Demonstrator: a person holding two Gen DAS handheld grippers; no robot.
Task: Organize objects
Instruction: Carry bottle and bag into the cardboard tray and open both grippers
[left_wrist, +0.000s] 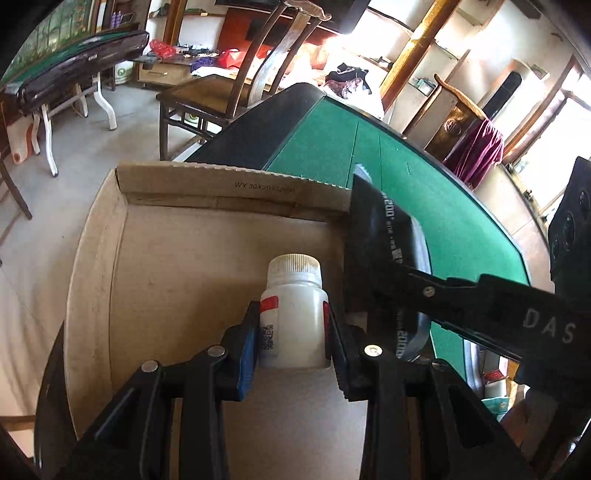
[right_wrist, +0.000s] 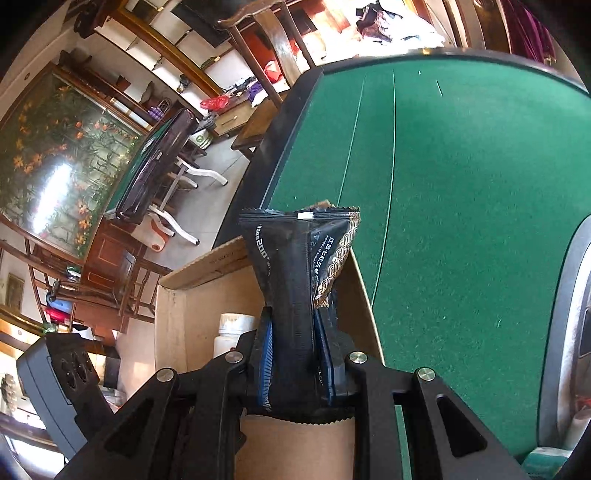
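Note:
My left gripper (left_wrist: 291, 332) is shut on a white plastic bottle (left_wrist: 293, 314) with a ribbed white cap and a red-and-white label. It holds the bottle inside an open cardboard box (left_wrist: 177, 258), near the box's right wall. My right gripper (right_wrist: 295, 354) is shut on a black snack packet (right_wrist: 295, 280) with gold pattern and holds it over the box's right wall (right_wrist: 360, 295). The packet (left_wrist: 384, 236) and the right gripper's arm also show in the left wrist view. The bottle's cap (right_wrist: 232, 326) peeks out left of the right gripper.
The box stands on a green felt table (right_wrist: 461, 184) with a black padded rim, near its left edge. A wooden chair (left_wrist: 221, 96) stands beyond the table's corner. A second folding table (left_wrist: 74, 74) stands on the floor further left.

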